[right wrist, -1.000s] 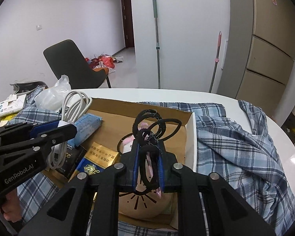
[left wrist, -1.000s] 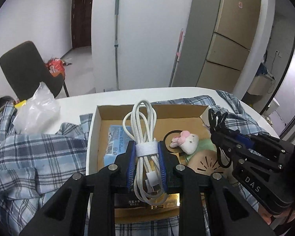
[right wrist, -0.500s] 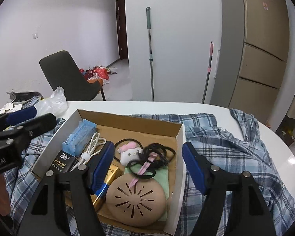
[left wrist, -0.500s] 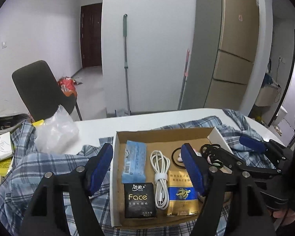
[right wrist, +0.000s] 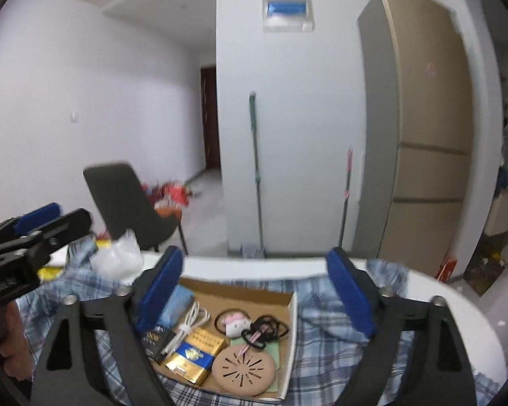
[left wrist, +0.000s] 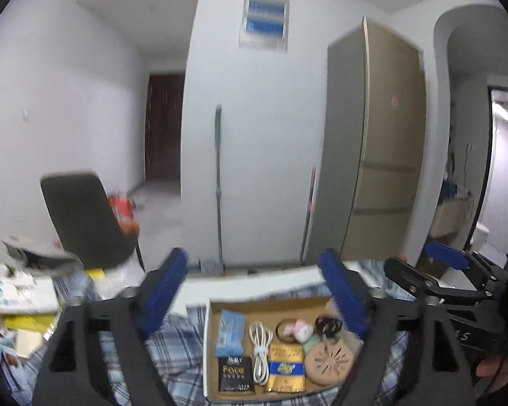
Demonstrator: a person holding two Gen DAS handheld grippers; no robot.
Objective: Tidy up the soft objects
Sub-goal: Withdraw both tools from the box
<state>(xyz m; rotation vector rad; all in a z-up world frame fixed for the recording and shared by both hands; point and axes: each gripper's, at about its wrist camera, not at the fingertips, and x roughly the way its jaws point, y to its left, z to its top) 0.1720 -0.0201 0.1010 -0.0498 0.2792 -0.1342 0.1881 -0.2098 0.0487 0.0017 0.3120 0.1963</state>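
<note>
Left wrist view: the left gripper hangs above the table with its blue-padded jaws spread wide and still opening, nothing between them. Below and beyond the pads sits the cardboard box on a blue plaid shirt. Reading across the box from the left: a light blue packet with a black pack in front of it, then the white coiled cable, a gold and blue packet, a small pink-and-white plush on a hair tie, the tan round slotted disc, and at the far right a tangle of black hair ties. All of them lie loose in the box, well clear of the pads.

In the right wrist view, the right gripper also stands spread and opening, empty. The same box lies under and between its pads, with the cable on the left, the plush in the middle and the black hair ties, a pink strip among them, on the right, resting partly on a pale green sheet.

A dark chair stands behind the table.
</note>
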